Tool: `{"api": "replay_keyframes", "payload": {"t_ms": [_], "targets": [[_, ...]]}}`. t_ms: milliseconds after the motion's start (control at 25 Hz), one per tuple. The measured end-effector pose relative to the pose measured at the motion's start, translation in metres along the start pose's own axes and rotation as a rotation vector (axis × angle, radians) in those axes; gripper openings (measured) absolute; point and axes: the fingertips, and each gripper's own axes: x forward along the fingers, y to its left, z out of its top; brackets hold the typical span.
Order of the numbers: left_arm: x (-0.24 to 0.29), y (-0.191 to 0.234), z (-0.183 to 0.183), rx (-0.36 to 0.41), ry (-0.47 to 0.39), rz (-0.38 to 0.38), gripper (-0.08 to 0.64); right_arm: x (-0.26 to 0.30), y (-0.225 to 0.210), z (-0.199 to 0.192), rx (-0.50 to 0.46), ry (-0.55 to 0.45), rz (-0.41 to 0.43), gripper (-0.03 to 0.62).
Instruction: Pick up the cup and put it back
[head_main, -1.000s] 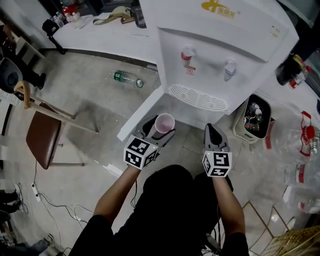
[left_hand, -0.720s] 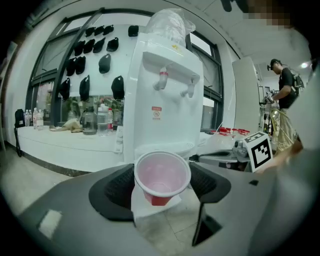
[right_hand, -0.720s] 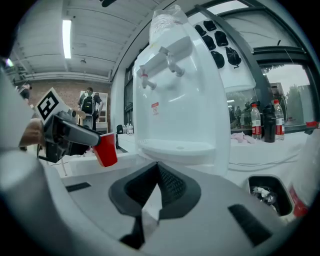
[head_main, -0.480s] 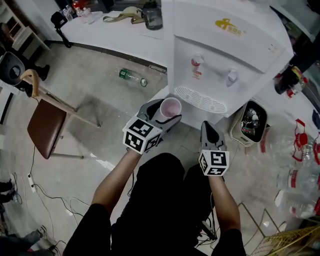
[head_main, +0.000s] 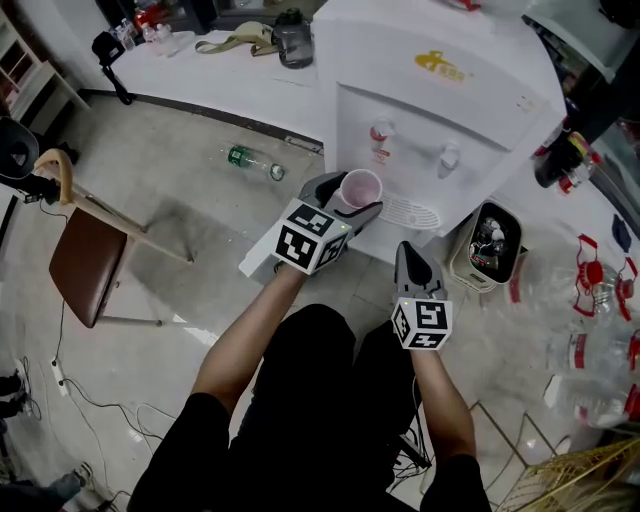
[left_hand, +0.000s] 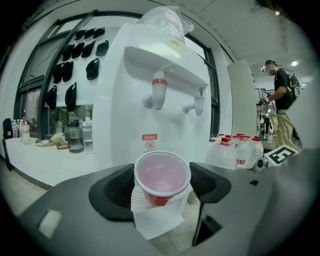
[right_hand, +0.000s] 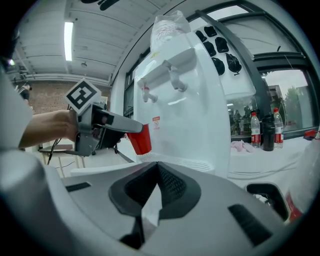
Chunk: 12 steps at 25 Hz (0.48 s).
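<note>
Cup: a red plastic cup (head_main: 360, 188) with a pale inside is held off the ground, mouth up. It is gripped between the jaws of the left gripper (head_main: 352, 199).
Cup position: it is seen in front of the water dispenser (head_main: 450, 90), by the left end of the drip tray (head_main: 412, 212). In the left gripper view the cup (left_hand: 161, 177) is seen below the red tap (left_hand: 158, 92). Contact with the dispenser cannot be told.
Left gripper: the jaws are closed against both sides of the cup, whose rim stands above them. The gripper is held out by the left arm towards the dispenser.
Right gripper: the right gripper (head_main: 408, 252) is held lower and nearer the body, to the right of the cup and apart from it. Its jaws are pressed together in the right gripper view (right_hand: 155, 172), tips meeting.
Dispenser: a white floor unit; a red tap (head_main: 379, 135) and a second tap (head_main: 449, 156) are set above the grilled tray.
Floor, left: a plastic bottle (head_main: 250, 160) lies on its side; a brown-seated chair (head_main: 85, 265) stands further left.
Floor, right: a waste bin (head_main: 485, 245) stands just beside the dispenser, with large water jugs (head_main: 590, 300) beyond it.
</note>
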Motion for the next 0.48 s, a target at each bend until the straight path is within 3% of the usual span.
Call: {"api": "replay_keyframes", "payload": {"t_ms": [240, 480], "targets": [[0.024, 0.006, -0.01, -0.027, 0.042, -0.01, 0.345, -0.003, -0.001, -0.003, 0.012, 0.004, -0.009, -0.006], [0.032, 0.009, -0.011, -0.041, 0.03, -0.017, 0.345, -0.004, -0.009, -0.007, 0.03, 0.005, -0.026, -0.006]]}}
